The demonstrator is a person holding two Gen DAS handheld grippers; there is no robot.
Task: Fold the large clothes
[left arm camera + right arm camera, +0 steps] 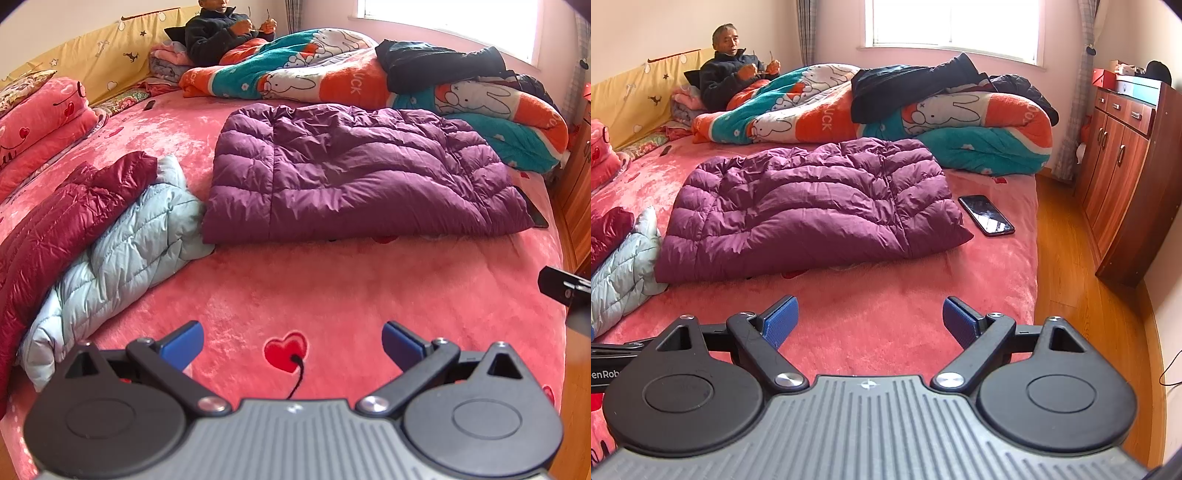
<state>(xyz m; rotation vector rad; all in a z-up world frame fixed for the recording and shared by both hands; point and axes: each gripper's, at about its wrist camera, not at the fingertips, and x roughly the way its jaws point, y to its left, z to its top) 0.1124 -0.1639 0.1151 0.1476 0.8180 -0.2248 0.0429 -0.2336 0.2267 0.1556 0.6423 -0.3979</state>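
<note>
A purple quilted down jacket [354, 173] [812, 206] lies folded into a rough rectangle in the middle of the pink bed [332, 288] [886, 295]. To its left lie a light blue down jacket [122, 254] [624, 269] and a dark red one [62, 221] [609, 229], both crumpled. My left gripper [292, 345] hovers open over the bed's near part, short of the purple jacket, nothing between its blue pads. Likewise my right gripper [870, 319] stands open and empty, in front of the jacket's near edge.
A black phone [986, 215] lies on the bed just right of the purple jacket. A person [733, 77] sits at the far end under a rabbit-print blanket [923, 118] with dark clothes on top. A wooden cabinet [1119, 166] stands right of the bed across the wooden floor [1067, 258].
</note>
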